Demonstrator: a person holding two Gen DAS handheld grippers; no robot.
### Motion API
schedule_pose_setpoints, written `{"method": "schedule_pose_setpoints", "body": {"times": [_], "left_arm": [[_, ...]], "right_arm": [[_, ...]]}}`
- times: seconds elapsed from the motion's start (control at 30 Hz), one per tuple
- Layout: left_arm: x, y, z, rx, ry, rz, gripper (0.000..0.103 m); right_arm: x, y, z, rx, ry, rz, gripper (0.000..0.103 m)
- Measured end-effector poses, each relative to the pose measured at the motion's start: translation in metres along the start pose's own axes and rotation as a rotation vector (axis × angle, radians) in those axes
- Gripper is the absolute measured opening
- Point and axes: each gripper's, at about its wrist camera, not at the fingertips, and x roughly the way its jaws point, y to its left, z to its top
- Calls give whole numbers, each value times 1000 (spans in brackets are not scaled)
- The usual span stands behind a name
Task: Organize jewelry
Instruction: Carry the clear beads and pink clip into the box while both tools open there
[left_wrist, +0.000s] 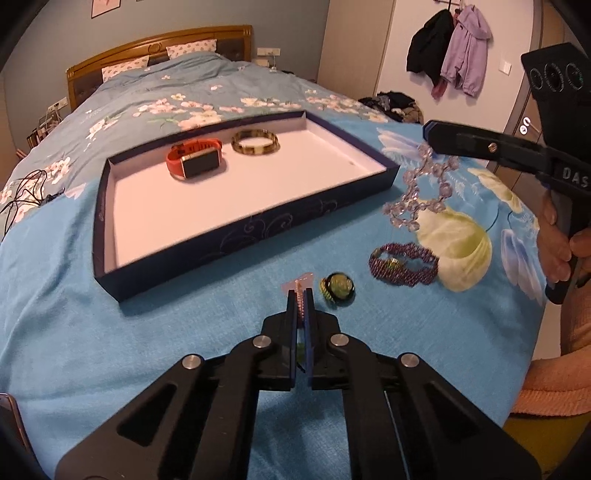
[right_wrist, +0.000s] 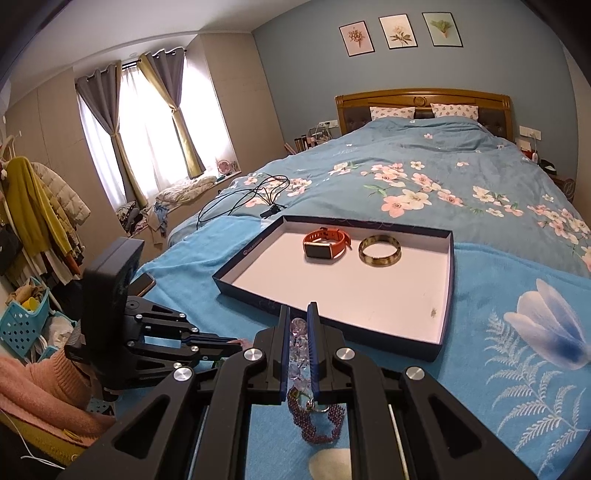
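A dark blue tray (left_wrist: 236, 225) with a white inside lies on the blue blanket; it holds an orange watch (left_wrist: 194, 159) and a tortoise bangle (left_wrist: 255, 141). The tray (right_wrist: 448, 280), watch (right_wrist: 327, 243) and bangle (right_wrist: 379, 251) also show in the right wrist view. My left gripper (left_wrist: 301, 293) is shut on a small pink beaded piece (left_wrist: 300, 295) just above the blanket. My right gripper (right_wrist: 297, 310) is shut on a clear crystal bead bracelet (right_wrist: 298, 354), which hangs in the air in the left wrist view (left_wrist: 424, 188). A purple beaded bracelet (left_wrist: 404, 263) and a green ring (left_wrist: 338, 288) lie on the blanket.
Black cables (right_wrist: 251, 195) lie on the bed left of the tray. A phone (right_wrist: 142, 284) sits at the blanket's left edge. Clothes hang on the wall (left_wrist: 450, 51). A blue basket (right_wrist: 22, 321) stands on the floor.
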Motion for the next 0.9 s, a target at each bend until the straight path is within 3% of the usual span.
{"method": "schedule_pose_setpoints", "body": {"times": [0.3, 0.9], "left_arm": [[-20, 13, 18, -35, -74, -24, 3], [-12, 40, 53, -79, -105, 42, 3]], "right_arm": [[2, -5, 23, -6, -46, -10, 7], [40, -31, 54, 46, -46, -28, 7]]}}
